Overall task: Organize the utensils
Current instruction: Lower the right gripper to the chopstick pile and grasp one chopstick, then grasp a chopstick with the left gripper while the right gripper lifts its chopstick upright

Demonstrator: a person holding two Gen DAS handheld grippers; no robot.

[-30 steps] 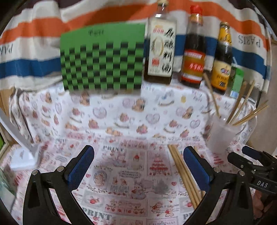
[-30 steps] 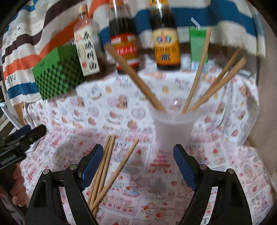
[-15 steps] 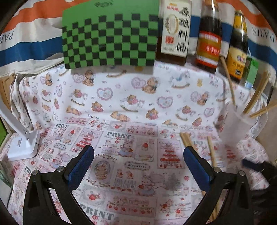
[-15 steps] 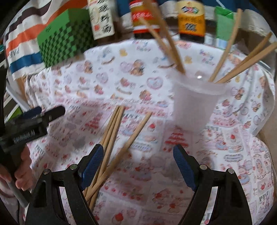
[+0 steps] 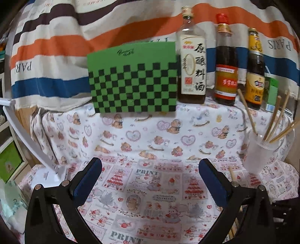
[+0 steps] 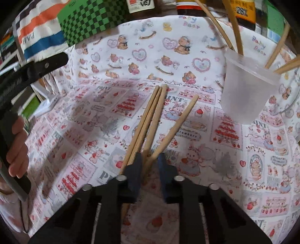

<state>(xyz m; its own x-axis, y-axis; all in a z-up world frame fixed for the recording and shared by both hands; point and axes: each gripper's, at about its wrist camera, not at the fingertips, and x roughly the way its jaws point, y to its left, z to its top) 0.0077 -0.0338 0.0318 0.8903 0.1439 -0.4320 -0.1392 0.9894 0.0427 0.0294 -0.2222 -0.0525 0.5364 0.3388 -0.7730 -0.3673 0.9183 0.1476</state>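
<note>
Right tool (image 6: 149, 165) pinching chopsticks (image 6: 150, 120); four on cloth, cup (image 6: 245, 93) beside.

Hidden, cropped and smeared parts of both views

Lower ends of the loose chopsticks (image 6: 148, 123) covered by the pads of the right gripper (image 6: 149, 174), so which sticks are actually pinched cannot be told; bottles (image 6: 189, 5) cut off at 12 o'clock, only their bases kept; chopsticks in the cup (image 6: 243, 82) blurred and cropped toward 1 o'clock; left-wrist view: loose stick (image 5: 232, 173) mostly hidden behind the finger of the left gripper (image 5: 150, 169) at 4 o'clock; white stand (image 5: 46, 172) cropped at 9 o'clock
</note>
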